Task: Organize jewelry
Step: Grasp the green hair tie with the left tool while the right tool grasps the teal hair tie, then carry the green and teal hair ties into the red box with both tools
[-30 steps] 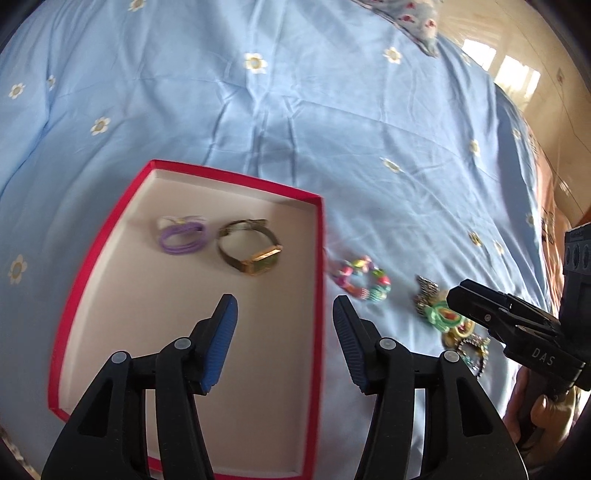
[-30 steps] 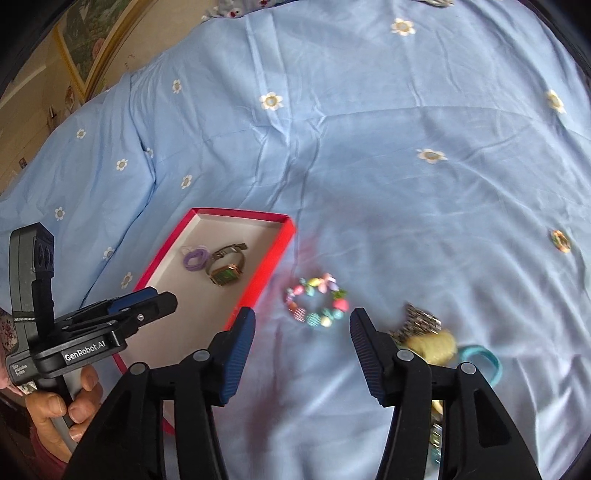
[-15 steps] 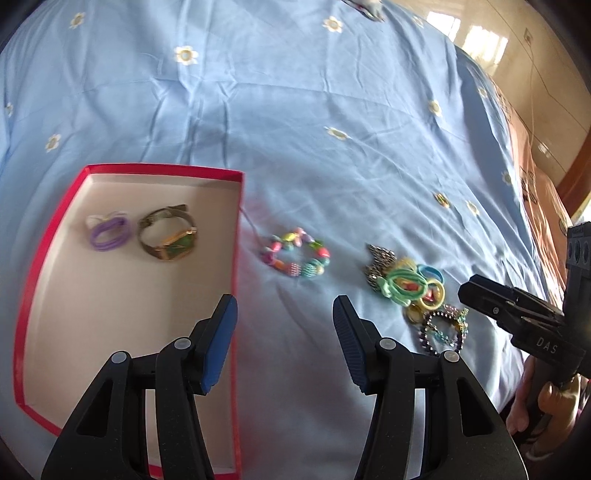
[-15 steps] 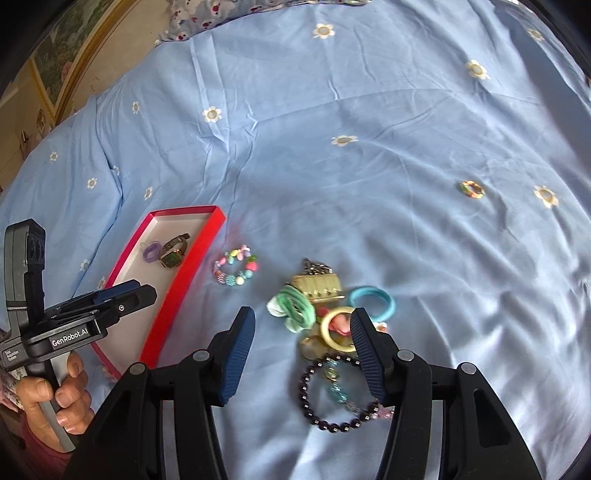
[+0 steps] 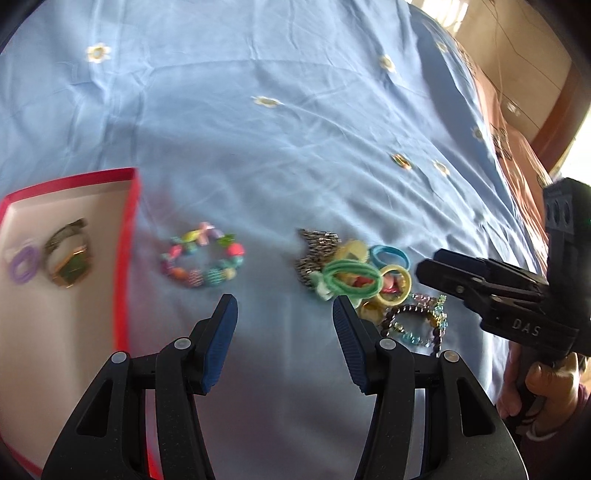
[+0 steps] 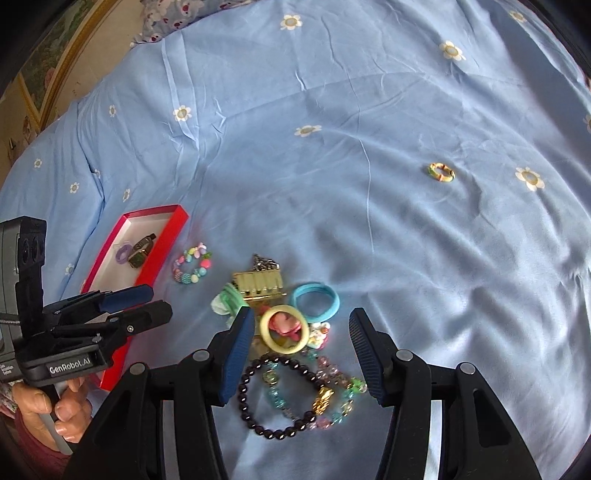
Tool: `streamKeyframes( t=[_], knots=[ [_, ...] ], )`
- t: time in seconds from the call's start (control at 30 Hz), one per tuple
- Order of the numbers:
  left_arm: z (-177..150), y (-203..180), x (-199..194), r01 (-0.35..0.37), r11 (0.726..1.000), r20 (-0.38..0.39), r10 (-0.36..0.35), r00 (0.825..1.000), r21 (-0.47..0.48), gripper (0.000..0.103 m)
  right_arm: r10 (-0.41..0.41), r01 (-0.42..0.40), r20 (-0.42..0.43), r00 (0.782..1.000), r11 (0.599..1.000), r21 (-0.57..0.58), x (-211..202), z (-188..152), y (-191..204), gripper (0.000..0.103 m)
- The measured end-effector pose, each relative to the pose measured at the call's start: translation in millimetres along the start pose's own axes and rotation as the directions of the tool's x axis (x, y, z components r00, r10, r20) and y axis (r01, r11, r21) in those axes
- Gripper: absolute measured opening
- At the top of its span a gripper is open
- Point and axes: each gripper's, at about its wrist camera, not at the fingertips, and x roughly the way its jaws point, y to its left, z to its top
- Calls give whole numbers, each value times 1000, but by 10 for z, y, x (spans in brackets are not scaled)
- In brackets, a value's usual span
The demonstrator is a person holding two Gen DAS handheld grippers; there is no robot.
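Observation:
A red box lies on the blue bedsheet and holds a gold watch and a purple hair tie. Right of it lies a colourful bead bracelet, then a pile of jewelry. My left gripper hovers open over bare sheet between bracelet and pile. My right gripper is open above the pile, where a yellow ring, a dark bead bracelet, a teal hair tie and a gold clip lie. Neither holds anything.
A small multicoloured ring lies alone far to the right on the sheet. A flowered pillow sits at the far edge. Wood floor shows beyond the bed's right side. A hand grips the left tool's handle.
My left gripper has slid right from above the red box to the sheet beside the pile. My right gripper has moved right, from near the bead bracelet to over the pile. Both stayed open.

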Motion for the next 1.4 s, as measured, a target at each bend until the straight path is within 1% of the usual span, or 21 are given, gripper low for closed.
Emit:
streamKeyframes(
  t=[0.03,0.1,0.13,0.2,0.23,0.27,0.3,0.33,0.37,0.4,0.43,0.47,0.57,0.7,0.93,1.13,1.4],
  knots=[
    [27,-27,52,12,1000,-7,-12,1000,7,53,0,0,-7,1000,1000,8,35,17,-36,53],
    [76,-76,159,30,999,-24,-30,999,19,53,1,-1,-19,1000,1000,12,94,46,-81,41],
    [102,-103,213,38,999,-31,-38,999,26,53,2,-2,-29,1000,1000,14,134,65,-103,38],
    [139,-139,305,51,998,-44,-49,998,36,53,-1,2,-50,999,1000,19,217,88,-139,29],
    [152,-158,353,55,998,-53,-53,997,41,51,-4,6,-63,998,1000,19,263,100,-153,27],
    [160,-174,404,60,997,-62,-57,996,47,43,-5,6,-73,997,1000,17,297,105,-159,24],
    [167,-190,439,66,996,-70,-62,996,54,37,-6,8,-83,997,1000,14,333,106,-163,19],
    [169,-205,472,77,995,-78,-72,994,62,27,-9,10,-89,996,1000,11,360,106,-163,16],
    [173,-217,492,89,994,-81,-83,993,68,23,-13,14,-94,995,1000,5,385,100,-160,12],
    [170,-238,492,85,993,-75,-79,994,77,22,-14,14,-95,995,1000,3,396,97,-160,9],
    [172,-258,486,82,993,-67,-76,995,88,16,-13,14,-93,996,1000,5,398,95,-164,6],
    [175,-265,480,90,992,-65,-84,994,91,13,-14,14,-91,996,1000,6,403,89,-169,3],
    [175,-265,440,93,991,-51,-89,995,95,10,-13,14,-74,997,1000,10,371,73,-173,3],
    [143,-233,325,94,992,-29,-92,995,87,8,-6,6,-43,999,1000,19,267,75,-169,3],
    [27,-71,61,82,996,12,-82,997,29,8,22,-22,-4,1000,1000,20,90,100,-71,3],
    [-93,150,-188,58,998,48,-56,997,-32,8,56,-56,2,998,998,-15,42,105,152,2],
    [-222,398,-470,28,996,87,-21,996,-83,8,99,-99,-10,995,992,-74,60,78,519,3]
  ],
)
